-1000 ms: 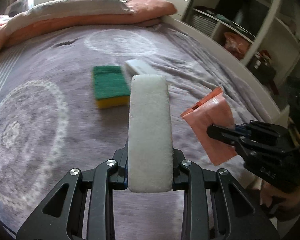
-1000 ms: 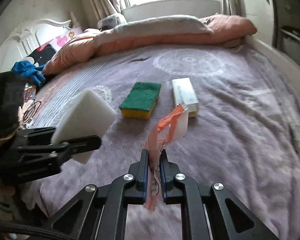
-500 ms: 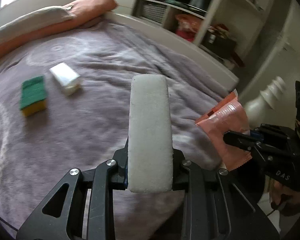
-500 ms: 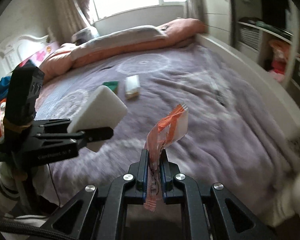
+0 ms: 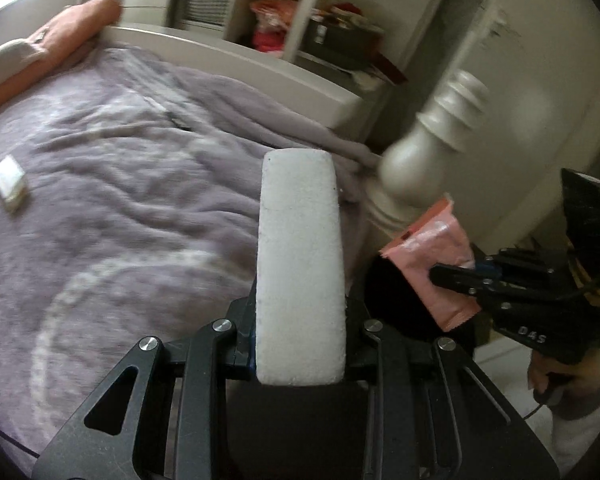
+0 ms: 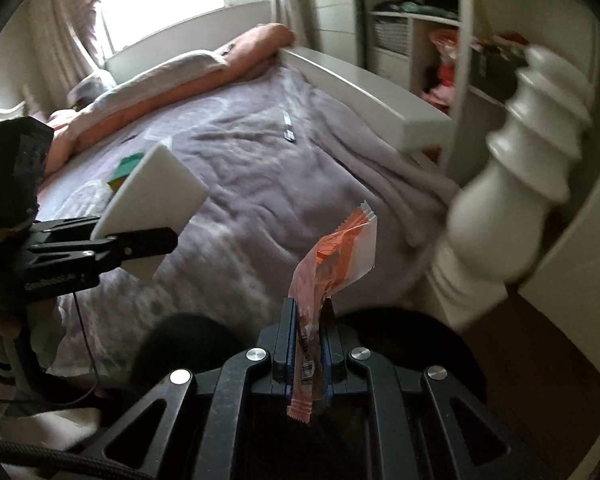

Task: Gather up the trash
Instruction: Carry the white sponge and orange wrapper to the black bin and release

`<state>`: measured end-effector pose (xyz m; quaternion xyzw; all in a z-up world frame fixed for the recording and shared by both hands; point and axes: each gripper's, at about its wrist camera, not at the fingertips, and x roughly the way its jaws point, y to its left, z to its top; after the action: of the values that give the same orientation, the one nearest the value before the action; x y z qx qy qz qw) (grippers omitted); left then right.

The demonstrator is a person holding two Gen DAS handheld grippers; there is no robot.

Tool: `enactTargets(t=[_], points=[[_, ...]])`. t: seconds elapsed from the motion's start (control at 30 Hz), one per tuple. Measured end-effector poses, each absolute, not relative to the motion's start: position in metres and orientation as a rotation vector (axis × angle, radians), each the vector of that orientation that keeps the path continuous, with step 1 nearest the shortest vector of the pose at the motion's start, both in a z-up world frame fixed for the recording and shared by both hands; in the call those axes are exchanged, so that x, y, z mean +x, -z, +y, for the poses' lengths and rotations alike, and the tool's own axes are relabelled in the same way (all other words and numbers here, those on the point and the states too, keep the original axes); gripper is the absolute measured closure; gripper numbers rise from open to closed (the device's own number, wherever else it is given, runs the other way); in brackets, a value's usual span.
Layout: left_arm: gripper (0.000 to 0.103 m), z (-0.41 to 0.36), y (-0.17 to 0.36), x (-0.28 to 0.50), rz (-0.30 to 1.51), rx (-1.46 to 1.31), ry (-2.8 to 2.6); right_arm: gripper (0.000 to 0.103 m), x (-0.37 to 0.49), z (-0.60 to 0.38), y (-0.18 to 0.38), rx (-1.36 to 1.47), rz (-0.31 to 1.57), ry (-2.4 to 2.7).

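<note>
- White foam block (image 5: 300, 272) is clamped between the jaws of the left gripper (image 5: 300, 344); held on edge, long axis running straight out along the fingers, away from the camera.
- Orange wrapper (image 6: 332, 264) is pinched flat in the right gripper (image 6: 308, 356); long axis roughly upright, crimped top end pointing up and slightly right, bottom tail hanging below the jaws.
- In the left view the wrapper (image 5: 436, 268) sits right of the block, near it but apart, with the right gripper (image 5: 460, 276) coming in from the right edge.
- In the right view the block (image 6: 155, 196) is seen to the left, flat face toward the camera, gripped at its lower edge by the left gripper (image 6: 139, 240).
- Both items are carried off the near right corner of the bed (image 5: 119, 200), beside the white bedpost (image 6: 528, 152).
- A dark round shape (image 6: 187, 344) lies low, directly under and between the two grippers; judged to be a bin opening, not confirmed.
- Key relation: if it is the bin, both items are already roughly above it; the wrapper looks nearer its centre, so the right hand likely releases first, straight down.
- Green sponge (image 6: 125, 168) and small white box (image 5: 9, 178) are left on the bed, far left, well apart from both grippers.
- Risk: light wrapper may flutter off line when dropped.
</note>
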<state>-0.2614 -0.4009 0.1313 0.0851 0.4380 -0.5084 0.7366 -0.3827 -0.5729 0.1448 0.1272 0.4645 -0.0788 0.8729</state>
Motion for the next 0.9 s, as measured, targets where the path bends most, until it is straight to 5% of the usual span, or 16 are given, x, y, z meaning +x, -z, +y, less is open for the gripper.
enactTargets(t=[0.57,0.7,0.9], points=[[0.075,-0.456,-0.102,-0.317,1.096,0.144,1.356,0.093,-0.417,-0.605,-0.122,0.362,1.047,0.298],[0.058,-0.456,-0.099,-0.313,1.103,0.135,1.366,0.075,-0.418,-0.612,-0.12,0.391,1.04,0.324],[0.053,-0.443,-0.098,-0.309,1.095,0.135,1.338,0.074,-0.415,-0.612,-0.122,0.398,1.031,0.326]])
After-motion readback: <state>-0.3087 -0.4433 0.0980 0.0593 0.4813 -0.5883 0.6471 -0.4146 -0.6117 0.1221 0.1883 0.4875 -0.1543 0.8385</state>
